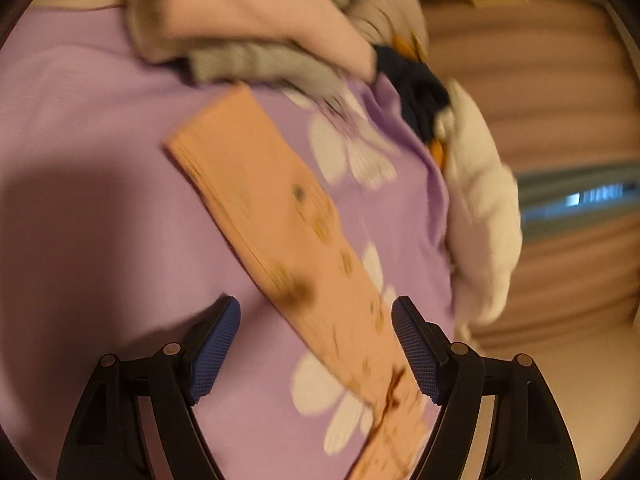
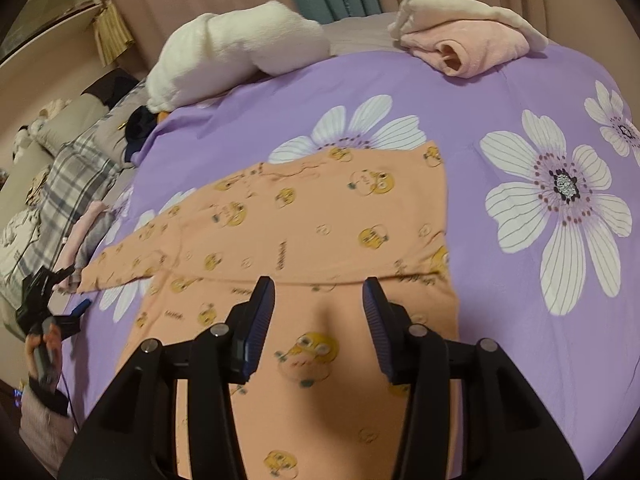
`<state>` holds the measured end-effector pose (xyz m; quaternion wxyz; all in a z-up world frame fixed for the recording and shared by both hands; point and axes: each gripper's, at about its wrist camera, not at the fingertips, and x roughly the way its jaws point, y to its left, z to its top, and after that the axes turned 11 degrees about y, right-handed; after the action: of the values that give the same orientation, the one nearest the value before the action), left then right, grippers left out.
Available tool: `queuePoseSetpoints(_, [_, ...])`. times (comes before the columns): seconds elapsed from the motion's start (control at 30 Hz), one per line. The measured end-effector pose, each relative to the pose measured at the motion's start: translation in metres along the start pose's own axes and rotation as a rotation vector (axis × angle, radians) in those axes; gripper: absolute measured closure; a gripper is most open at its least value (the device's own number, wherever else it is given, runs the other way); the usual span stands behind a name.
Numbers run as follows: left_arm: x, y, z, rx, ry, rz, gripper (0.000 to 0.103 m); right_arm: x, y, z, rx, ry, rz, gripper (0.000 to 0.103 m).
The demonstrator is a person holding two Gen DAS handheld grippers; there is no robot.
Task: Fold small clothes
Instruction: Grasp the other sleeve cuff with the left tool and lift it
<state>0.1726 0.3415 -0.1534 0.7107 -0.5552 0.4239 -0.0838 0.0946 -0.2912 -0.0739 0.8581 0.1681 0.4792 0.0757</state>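
A small orange garment with yellow cartoon prints point(image 2: 312, 216) lies flat on the purple flowered bedspread point(image 2: 500, 112), partly folded, one sleeve stretched to the left. My right gripper point(image 2: 319, 292) is open just above the garment's middle fold edge. My left gripper point(image 1: 316, 320) is open over the sleeve point(image 1: 256, 200), which runs diagonally between its fingers; this view is blurred. In the right wrist view the left gripper point(image 2: 60, 292) shows at the far left, near the sleeve end.
A pink and cream folded garment point(image 2: 468, 44) lies at the far right of the bed. A white plush toy point(image 2: 224, 52) lies at the far left. A pile of pink and grey clothes point(image 1: 248, 28) sits beyond the sleeve. Plaid bedding point(image 2: 68, 176) lies at the left.
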Motion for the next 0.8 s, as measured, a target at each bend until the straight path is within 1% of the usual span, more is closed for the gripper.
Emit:
queuePoseSetpoints(0.07, [-0.001, 0.007, 0.008, -0.032, -0.019, -0.04, 0.026, -0.003, 0.005, -0.005, -0.003, -0.001, 0.007, 0.057])
queuePoseSetpoints(0.13, [-0.003, 0.006, 0.014, -0.035, -0.046, -0.057, 0.026, -0.004, 0.008, -0.006, 0.001, 0.002, 0.014, 0.057])
queuePoseSetpoints(0.27, [-0.006, 0.006, 0.032, -0.057, -0.086, -0.038, 0.027, -0.004, 0.013, -0.01, -0.001, 0.005, 0.009, 0.057])
queuePoseSetpoints(0.33, [-0.004, 0.003, 0.038, -0.052, -0.097, -0.017, 0.028, -0.003, 0.016, -0.013, -0.008, 0.011, 0.009, 0.057])
queuePoseSetpoints(0.37, [-0.003, 0.001, 0.039, -0.054, -0.104, 0.006, 0.033, -0.002, 0.016, -0.014, -0.012, 0.015, 0.003, 0.057])
queuePoseSetpoints(0.4, [0.0, 0.0, 0.041, -0.059, -0.114, 0.026, 0.04, -0.002, 0.017, -0.014, -0.016, 0.017, -0.008, 0.057])
queuePoseSetpoints(0.43, [0.001, 0.0, 0.043, -0.063, -0.118, 0.047, 0.05, -0.001, 0.017, -0.015, -0.02, 0.02, -0.019, 0.057])
queuePoseSetpoints(0.47, [0.004, 0.001, 0.044, -0.075, -0.12, 0.075, 0.058, 0.0, 0.017, -0.016, -0.022, 0.023, -0.021, 0.057])
queuePoseSetpoints(0.5, [0.005, 0.004, 0.045, -0.091, -0.116, 0.109, 0.076, 0.001, 0.017, -0.017, -0.02, 0.027, -0.021, 0.057])
queuePoseSetpoints(0.53, [0.007, 0.006, 0.047, -0.103, -0.109, 0.135, 0.089, 0.002, 0.016, -0.018, -0.018, 0.029, -0.02, 0.057])
queuePoseSetpoints(0.57, [0.007, 0.009, 0.049, -0.113, -0.107, 0.148, 0.092, 0.002, 0.016, -0.019, -0.017, 0.03, -0.02, 0.057])
queuePoseSetpoints(0.63, [0.006, 0.009, 0.049, -0.112, -0.102, 0.166, 0.093, 0.001, 0.015, -0.02, -0.017, 0.032, -0.019, 0.057])
queuePoseSetpoints(0.67, [0.004, 0.004, 0.048, -0.093, -0.105, 0.199, 0.093, 0.001, 0.015, -0.021, -0.018, 0.032, -0.019, 0.057])
queuePoseSetpoints(0.7, [0.002, -0.003, 0.045, -0.067, -0.109, 0.226, 0.095, 0.001, 0.014, -0.022, -0.016, 0.032, -0.019, 0.057])
queuePoseSetpoints(0.73, [0.001, -0.017, 0.041, -0.017, -0.116, 0.247, 0.095, 0.0, 0.013, -0.023, -0.013, 0.031, -0.018, 0.057])
queuePoseSetpoints(0.8, [0.0, -0.039, 0.033, 0.061, -0.114, 0.261, 0.095, -0.001, 0.011, -0.025, -0.005, 0.029, -0.007, 0.057])
